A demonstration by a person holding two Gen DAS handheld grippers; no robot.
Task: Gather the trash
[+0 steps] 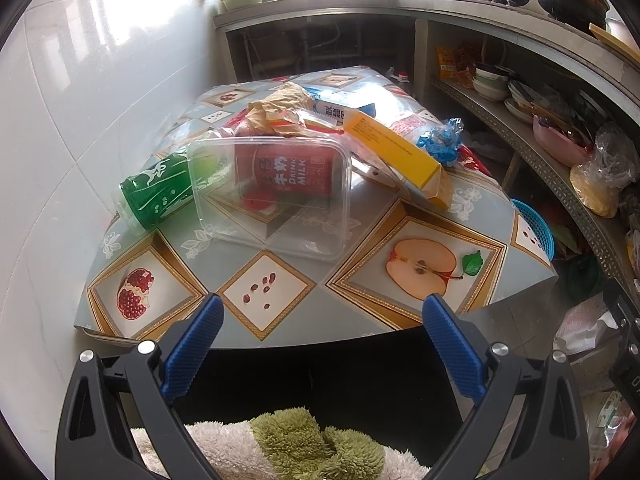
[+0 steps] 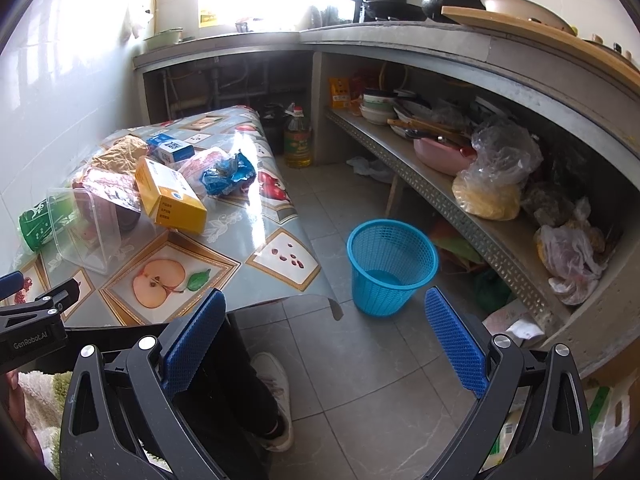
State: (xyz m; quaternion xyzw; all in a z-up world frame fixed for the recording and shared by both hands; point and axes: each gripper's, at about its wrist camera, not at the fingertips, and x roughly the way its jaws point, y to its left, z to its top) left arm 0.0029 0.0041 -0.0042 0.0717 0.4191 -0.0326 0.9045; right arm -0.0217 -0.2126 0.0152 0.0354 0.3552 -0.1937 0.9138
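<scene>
A pile of trash lies on the fruit-patterned table [image 1: 280, 312]: a clear plastic tub [image 1: 276, 196] tipped on its side, a red milk can [image 1: 288, 172] seen through it, a green bottle [image 1: 156, 192], a yellow box [image 1: 396, 148], a crumpled blue wrapper [image 1: 440, 140], a brown paper bag [image 1: 280, 108] and a blue-and-white box [image 2: 170, 148]. A blue mesh bin [image 2: 390, 264] stands on the floor right of the table. My left gripper [image 1: 322, 308] is open and empty at the table's near edge. My right gripper [image 2: 324, 304] is open and empty above the floor, near the bin.
A white tiled wall [image 1: 80, 120] runs along the table's left. A concrete counter with a cluttered shelf [image 2: 460, 208] of bowls and bags runs on the right. An oil bottle [image 2: 298, 140] stands on the floor behind the table. The person's leg and shoe [image 2: 272, 396] are below.
</scene>
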